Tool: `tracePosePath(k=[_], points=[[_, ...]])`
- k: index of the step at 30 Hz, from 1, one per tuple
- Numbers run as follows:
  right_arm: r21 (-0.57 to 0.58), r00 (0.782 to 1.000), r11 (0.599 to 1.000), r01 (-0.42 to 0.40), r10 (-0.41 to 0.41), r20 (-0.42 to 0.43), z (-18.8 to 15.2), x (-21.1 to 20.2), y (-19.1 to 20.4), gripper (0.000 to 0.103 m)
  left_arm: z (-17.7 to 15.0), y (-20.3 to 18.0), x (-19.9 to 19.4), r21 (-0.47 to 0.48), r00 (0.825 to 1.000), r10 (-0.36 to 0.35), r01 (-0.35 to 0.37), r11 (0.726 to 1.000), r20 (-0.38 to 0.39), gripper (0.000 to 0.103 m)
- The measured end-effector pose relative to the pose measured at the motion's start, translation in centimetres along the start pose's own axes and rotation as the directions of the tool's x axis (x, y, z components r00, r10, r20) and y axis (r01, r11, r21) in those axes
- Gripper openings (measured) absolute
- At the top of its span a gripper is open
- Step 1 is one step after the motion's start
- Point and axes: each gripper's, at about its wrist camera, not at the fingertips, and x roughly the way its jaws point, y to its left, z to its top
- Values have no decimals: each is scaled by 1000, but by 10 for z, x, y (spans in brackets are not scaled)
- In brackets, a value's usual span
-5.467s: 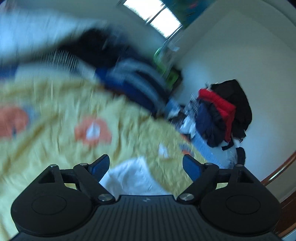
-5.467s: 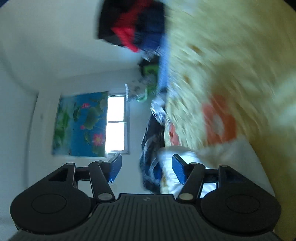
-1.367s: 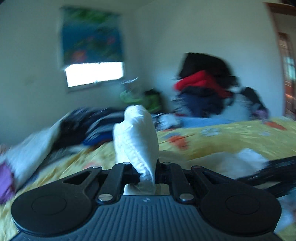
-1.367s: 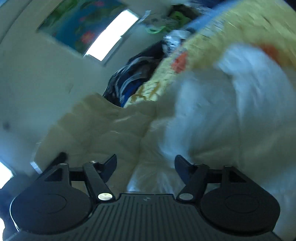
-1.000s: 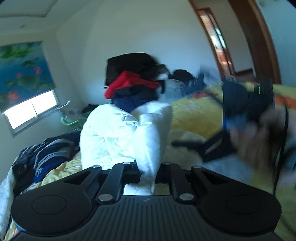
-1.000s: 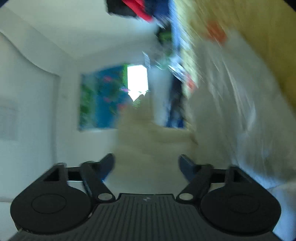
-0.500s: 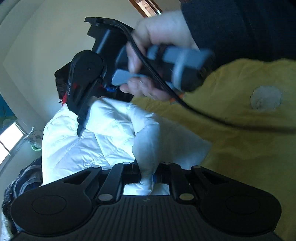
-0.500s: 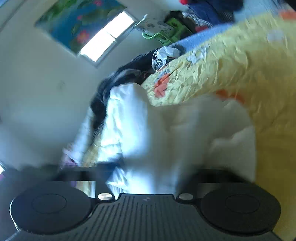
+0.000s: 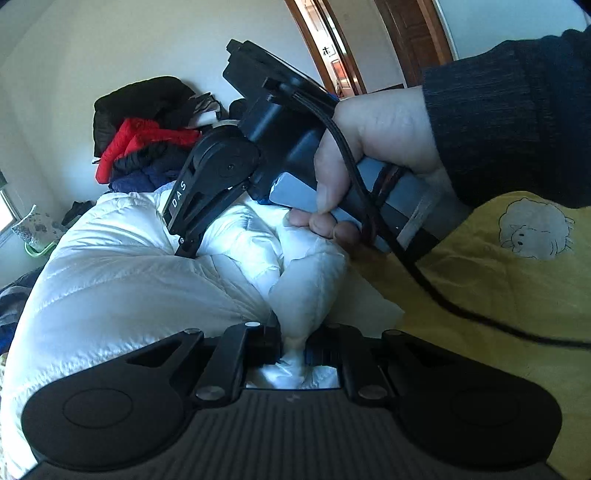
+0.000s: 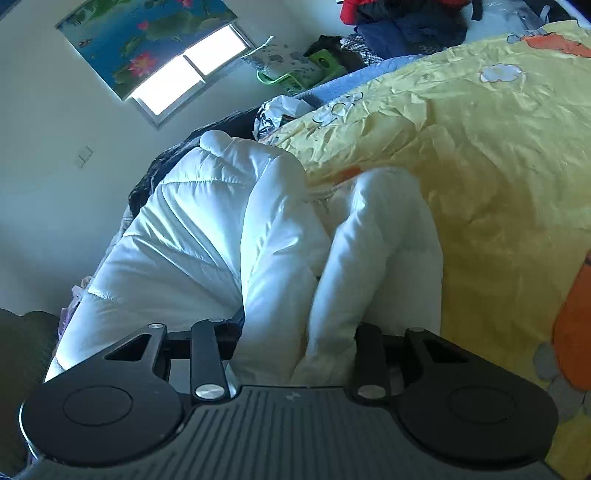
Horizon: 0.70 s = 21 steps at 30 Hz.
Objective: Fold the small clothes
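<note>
I see the white puffer jacket (image 9: pixel 122 280) as quilted cloth with a slick, faintly glossy shell that catches the light along its stitched ridges. The yellow bedsheet (image 10: pixel 480 155) under it looks like thin matt cotton, heavily creased. My left hand-held gripper (image 9: pixel 293 349) has a matt black plastic body, ribbed along its top, with small bright metal screw heads. The right hand-held gripper (image 9: pixel 184 243) is the same matt black plastic, its handle smooth grey, its cable (image 9: pixel 424 280) rubbery. The door frame (image 9: pixel 413 33) looks like varnished brown wood.
</note>
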Motion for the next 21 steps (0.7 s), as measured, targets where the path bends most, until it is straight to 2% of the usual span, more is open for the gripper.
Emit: tracePosePath(k=[3,5,7,8,9,10,12,13,14,16,18,19,21], points=[[43,1000,999,-2,2,-1,-1,-7,5,59,7,-1,-22,-45,999,-3,4,999,34,14],[115,1000,993,-12,12,-3,2,-16,6,78,6,-4,-39,-43,998,-2,4,999,65,17],[199,998,979,-30,17,62,3,-36,3,80,-3,2,-63,-49,995,-3,8,999,99,25],[225,995,974,-33,10,104,6,-48,1,81,-7,4,-73,-53,994,-8,14,999,105,41],[253,986,967,-36,-7,167,7,-65,1,82,-13,11,-84,-58,995,-7,13,998,102,64],[276,974,961,-33,-31,225,7,-79,3,81,-19,15,-97,-61,994,-7,14,998,109,71],[289,941,956,-54,-48,334,9,-105,18,82,-24,28,-119,-81,991,-33,44,996,132,73],[261,931,962,-79,-22,363,11,-112,31,84,-26,39,-129,-101,989,-43,57,993,139,73],[214,928,971,-104,18,373,13,-115,49,91,-23,51,-136,-129,987,-29,50,990,157,73],[104,932,987,-127,83,352,18,-108,84,101,-16,76,-140,-189,978,54,-15,982,200,73],[-24,941,995,-98,100,323,22,-90,122,99,-8,96,-130,-239,964,177,-128,963,200,73],[-77,942,994,-79,99,320,25,-76,137,98,-2,108,-116,-267,957,232,-181,947,174,73],[-83,944,992,-99,120,307,34,-49,149,94,8,125,-83,-320,947,297,-246,915,122,72]])
